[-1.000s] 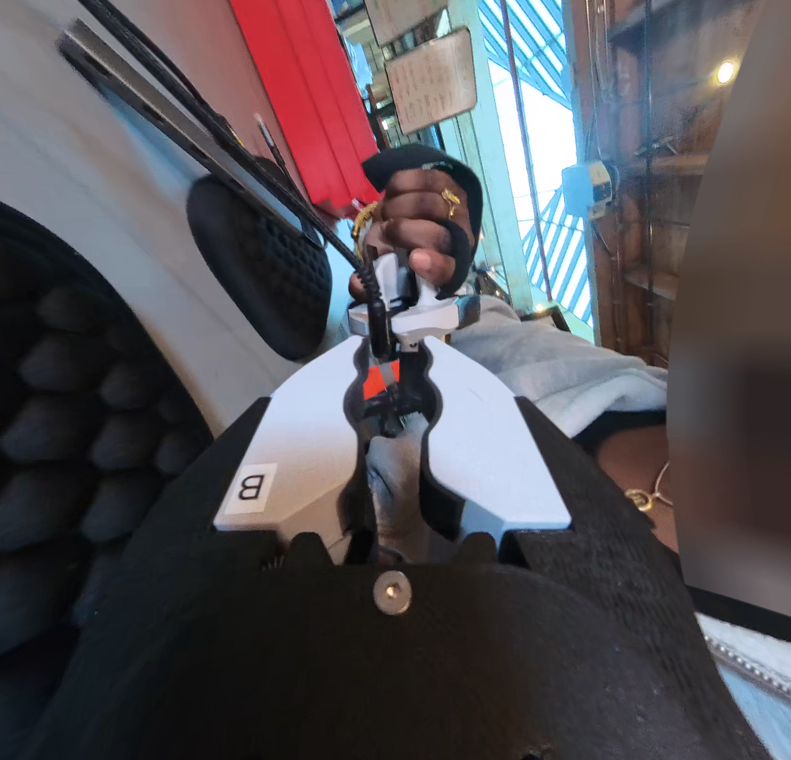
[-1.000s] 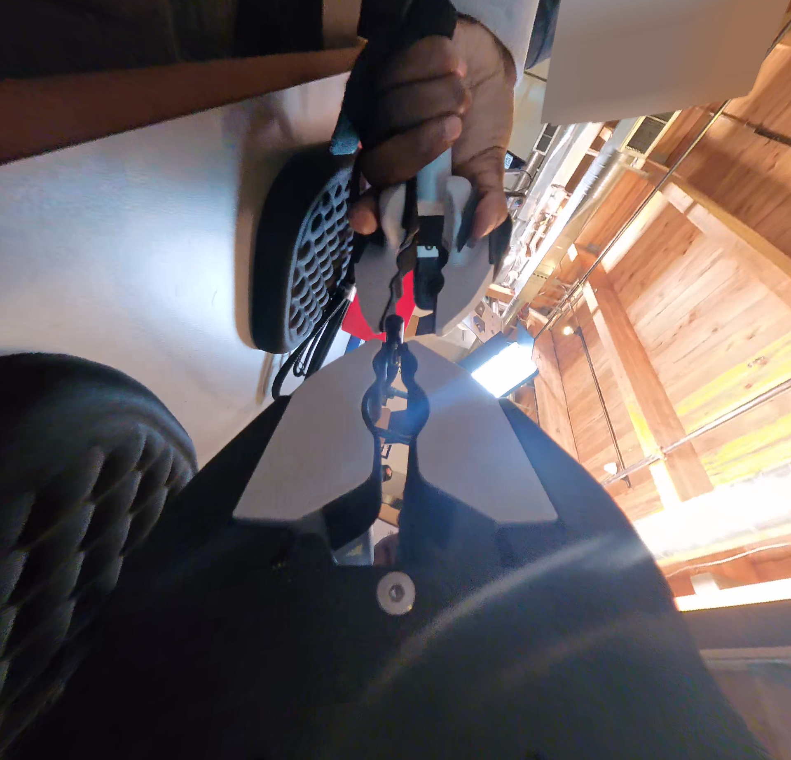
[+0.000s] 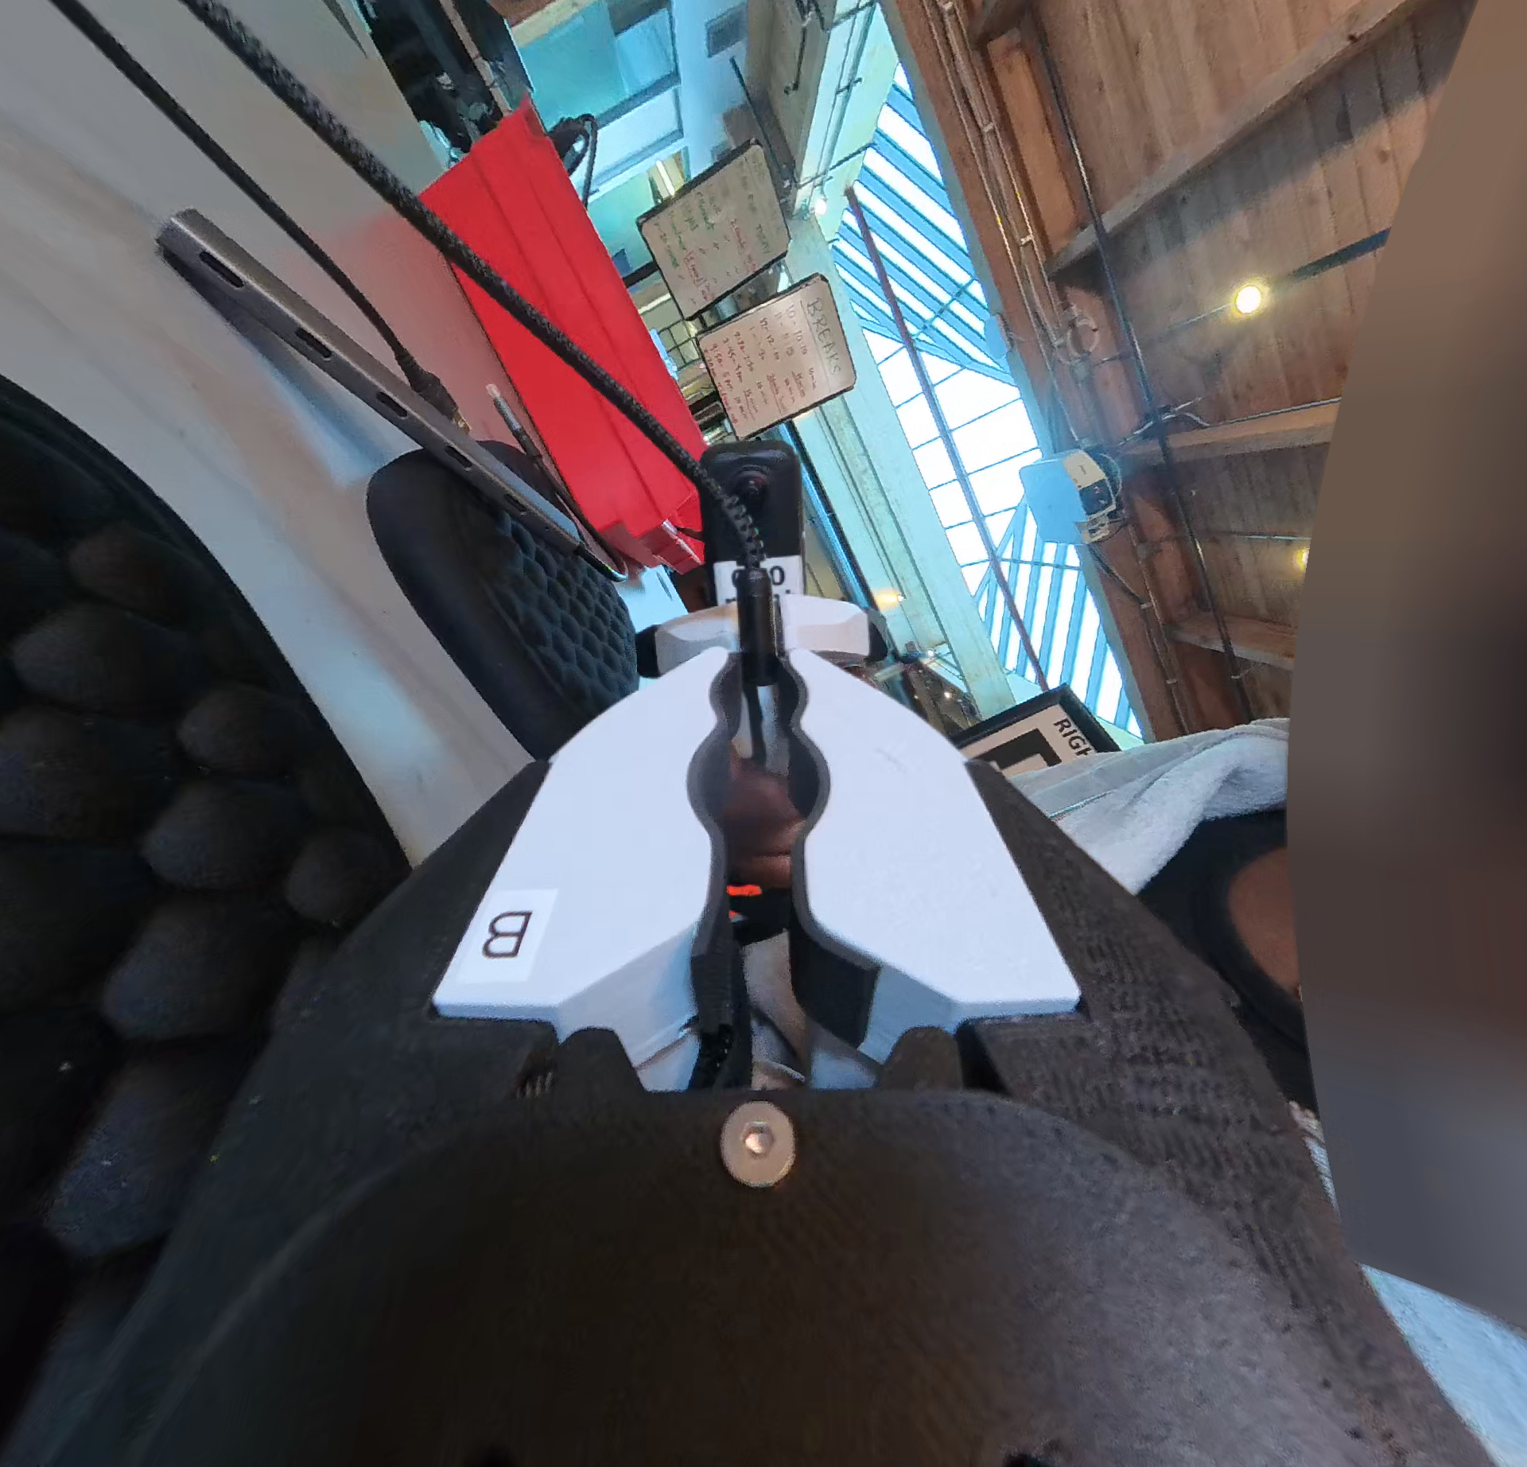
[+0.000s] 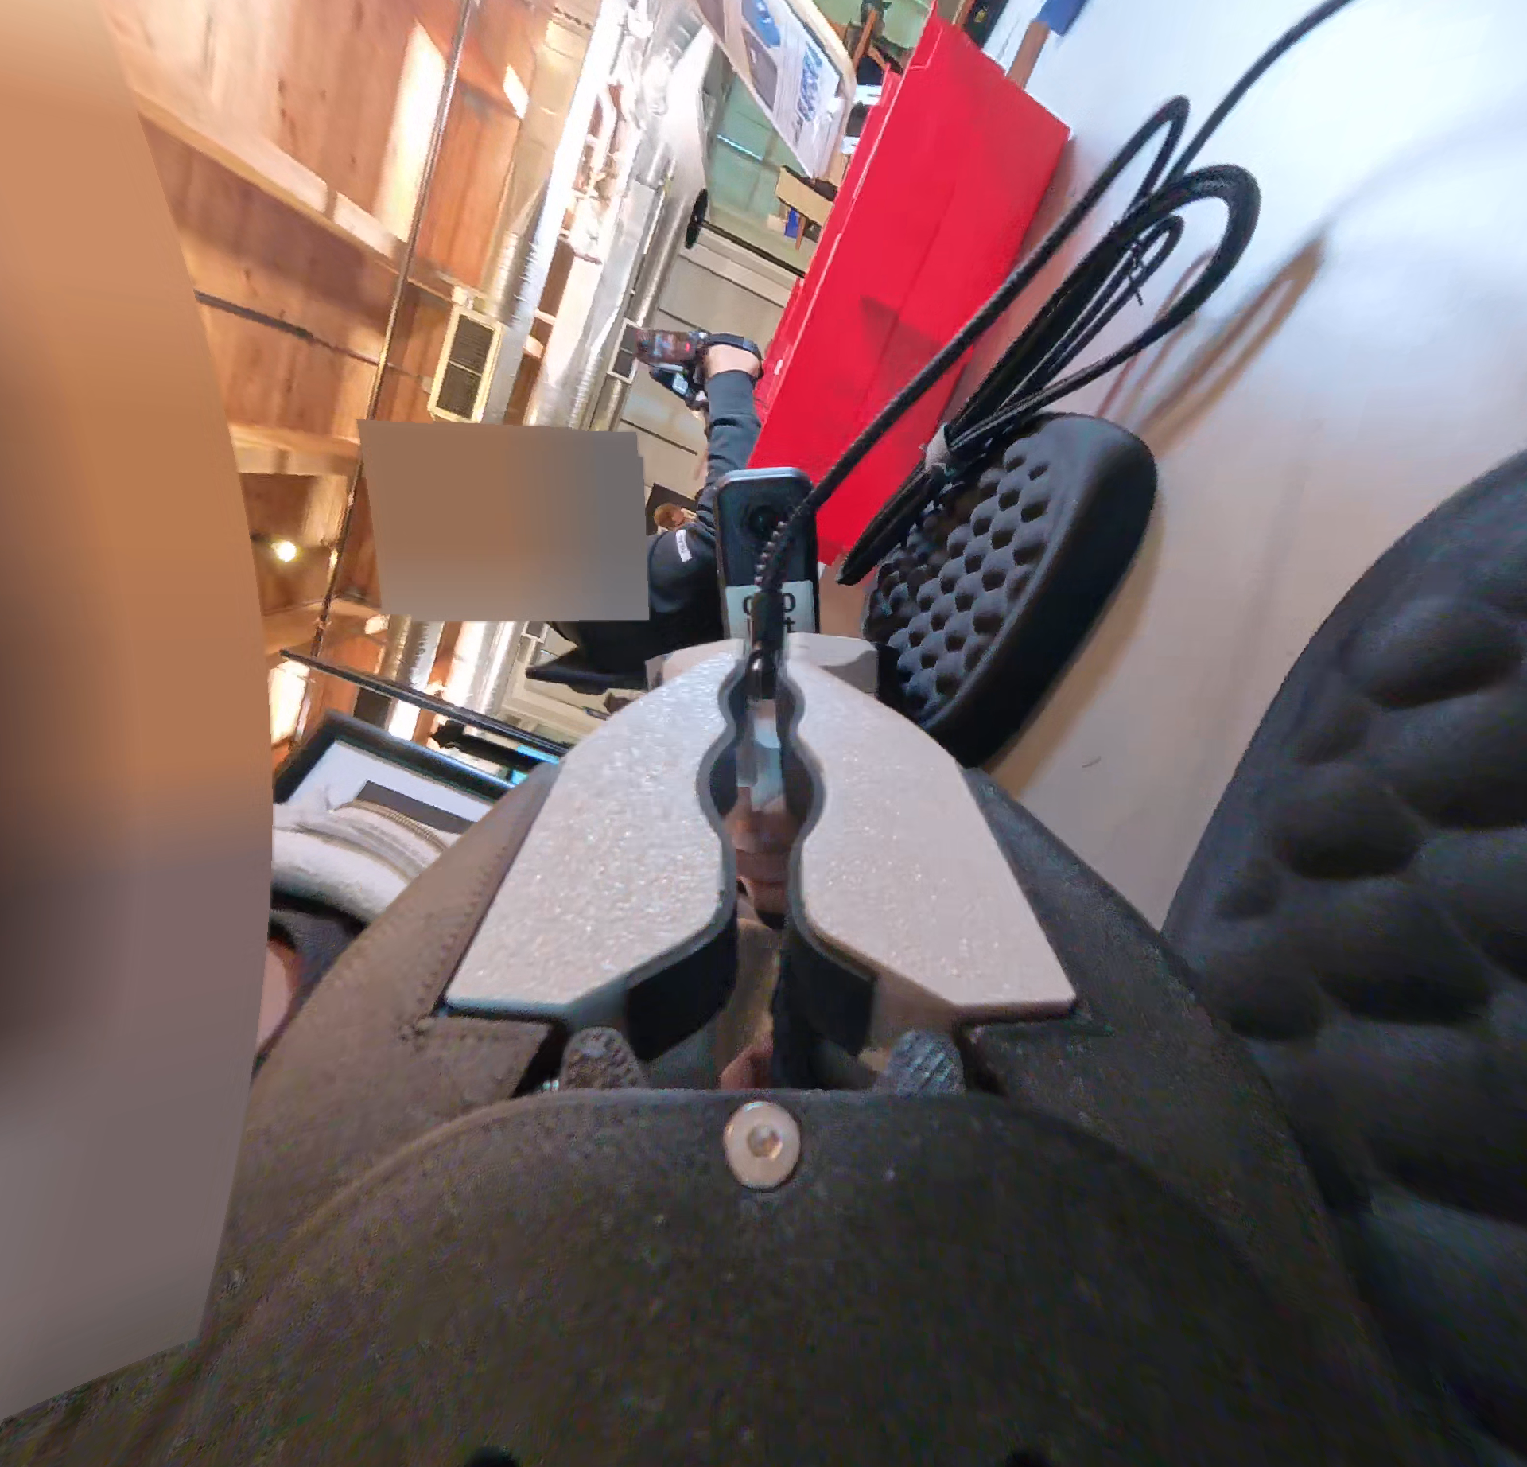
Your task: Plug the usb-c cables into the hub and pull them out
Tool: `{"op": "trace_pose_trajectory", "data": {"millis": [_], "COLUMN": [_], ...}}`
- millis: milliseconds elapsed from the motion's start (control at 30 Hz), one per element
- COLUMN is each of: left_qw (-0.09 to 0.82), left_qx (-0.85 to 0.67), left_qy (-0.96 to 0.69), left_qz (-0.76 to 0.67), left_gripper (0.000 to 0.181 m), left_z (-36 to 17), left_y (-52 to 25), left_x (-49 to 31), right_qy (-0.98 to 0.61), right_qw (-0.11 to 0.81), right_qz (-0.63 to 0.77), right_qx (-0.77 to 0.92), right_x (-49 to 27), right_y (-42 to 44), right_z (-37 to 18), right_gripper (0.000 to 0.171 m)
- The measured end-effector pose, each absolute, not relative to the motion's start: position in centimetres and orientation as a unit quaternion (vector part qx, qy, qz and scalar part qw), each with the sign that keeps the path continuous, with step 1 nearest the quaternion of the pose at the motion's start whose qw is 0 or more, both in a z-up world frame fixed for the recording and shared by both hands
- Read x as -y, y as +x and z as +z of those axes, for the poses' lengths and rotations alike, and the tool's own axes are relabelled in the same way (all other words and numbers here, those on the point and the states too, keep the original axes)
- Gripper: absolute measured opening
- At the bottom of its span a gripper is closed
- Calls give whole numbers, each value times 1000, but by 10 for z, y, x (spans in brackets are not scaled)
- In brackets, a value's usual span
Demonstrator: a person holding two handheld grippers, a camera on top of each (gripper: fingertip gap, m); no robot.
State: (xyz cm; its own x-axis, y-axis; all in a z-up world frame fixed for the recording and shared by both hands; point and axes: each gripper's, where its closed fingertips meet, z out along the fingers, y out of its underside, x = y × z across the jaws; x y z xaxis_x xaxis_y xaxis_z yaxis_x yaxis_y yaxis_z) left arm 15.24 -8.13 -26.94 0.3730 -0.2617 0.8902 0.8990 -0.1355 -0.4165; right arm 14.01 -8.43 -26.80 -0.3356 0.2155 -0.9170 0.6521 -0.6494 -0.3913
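The left gripper (image 3: pixel 756 683) pinches one braided black cable's plug (image 3: pixel 758 625); the right gripper (image 4: pixel 764 687) pinches a second plug (image 4: pixel 762 667). One grey hub (image 3: pixel 330 353) lies on the white worktop (image 3: pixel 124 146), one cable plugged in, beside two black dimpled pads (image 3: pixel 512 601).

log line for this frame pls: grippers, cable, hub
left gripper: shut on braided cable plug | right gripper: shut on same plug | hub: on table, one other cable plugged in

Both wrist cameras are rolled sideways, close behind their own fingers, facing each other; both share the white table (image 3: pixel 124 146) and red bin (image 4: pixel 925 270).
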Motion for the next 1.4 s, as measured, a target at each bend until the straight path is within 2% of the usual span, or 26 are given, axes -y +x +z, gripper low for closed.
{"op": "trace_pose_trajectory", "data": {"millis": [33, 233, 433, 567, 1000, 1167, 1200, 1267, 1400], "left_qw": [595, 580, 550, 550, 537, 568, 574, 586, 597], "left_qx": [277, 262, 238, 235, 227, 213, 211, 212, 218], "left_qy": [-577, -589, -599, -606, -605, -609, -607, -597, -574], "left_qz": [-486, -499, -532, -524, -542, -510, -507, -505, -516], "left_gripper": [9, 14, 17, 10, 9, 8, 9, 9, 8], "left_z": [-270, -269, -267, -268, -269, -267, -266, -263, -260], "left_y": [153, 157, 169, 171, 173, 172, 172, 168, 163], "left_x": [81, 83, 83, 80, 80, 78, 77, 77, 81], "right_qy": [552, 519, 499, 492, 488, 489, 487, 498, 563], "right_qw": [144, 158, 213, 213, 216, 202, 200, 187, 149], "right_qz": [-717, -700, -664, -656, -653, -651, -649, -642, -598], "right_qx": [-401, -464, -514, -531, -538, -544, -550, -552, -551], "right_x": [84, 82, 86, 86, 87, 86, 84, 69, 14], "right_y": [140, 152, 163, 164, 168, 168, 168, 165, 151], "right_z": [-269, -266, -270, -270, -272, -270, -267, -260, -256], "right_gripper": [5, 5, 5, 5, 5, 5, 11, 41, 50]}}
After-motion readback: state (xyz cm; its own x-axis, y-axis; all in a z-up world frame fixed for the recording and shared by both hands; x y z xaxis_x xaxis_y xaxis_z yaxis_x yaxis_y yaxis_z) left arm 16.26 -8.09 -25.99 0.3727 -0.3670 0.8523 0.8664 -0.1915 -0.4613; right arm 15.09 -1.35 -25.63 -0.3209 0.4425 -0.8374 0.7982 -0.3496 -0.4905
